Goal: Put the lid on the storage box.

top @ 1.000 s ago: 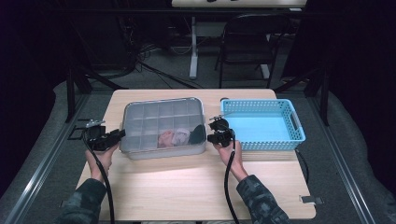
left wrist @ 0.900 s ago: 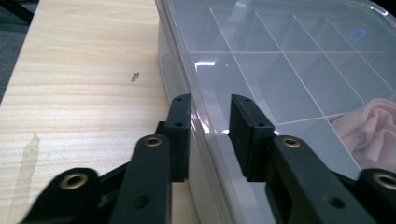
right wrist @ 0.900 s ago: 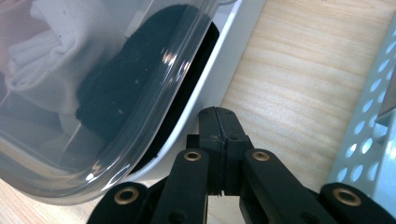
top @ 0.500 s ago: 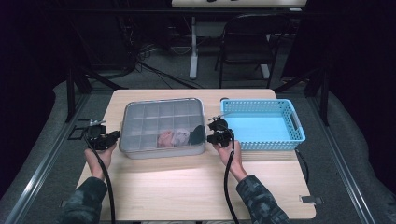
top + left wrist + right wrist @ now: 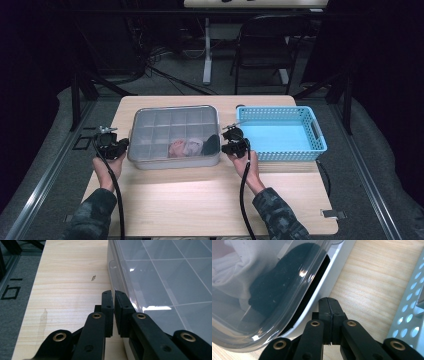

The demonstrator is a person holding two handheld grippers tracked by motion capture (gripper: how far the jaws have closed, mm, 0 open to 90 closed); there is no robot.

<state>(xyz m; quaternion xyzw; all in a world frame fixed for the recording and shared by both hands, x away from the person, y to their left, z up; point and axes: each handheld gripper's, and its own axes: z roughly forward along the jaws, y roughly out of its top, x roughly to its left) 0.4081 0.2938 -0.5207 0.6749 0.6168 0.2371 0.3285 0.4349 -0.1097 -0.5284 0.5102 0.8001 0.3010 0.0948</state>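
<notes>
The left gripper point(image 5: 114, 293) has just been closing: its jaws now stand almost together with nothing between them, the tips just beside the near-left edge of the clear storage box point(image 5: 174, 135), close enough to lift or steady that side. The right gripper point(image 5: 329, 301) has its jaws pressed flat together on nothing, tips at the box's near-right corner, between the box and the blue basket point(image 5: 280, 132). With one closed gripper at each end, the pair probably brackets the box, so that it can be held still or its lid point(image 5: 172, 272) worked loose from both sides. The box rests flat on the wooden table point(image 5: 200, 195), left of centre, lid still on, with pale cloth point(image 5: 184, 147) and a dark cloth point(image 5: 279, 287) in its near compartments. The basket stands just right of it, ready to receive the contents.
</notes>
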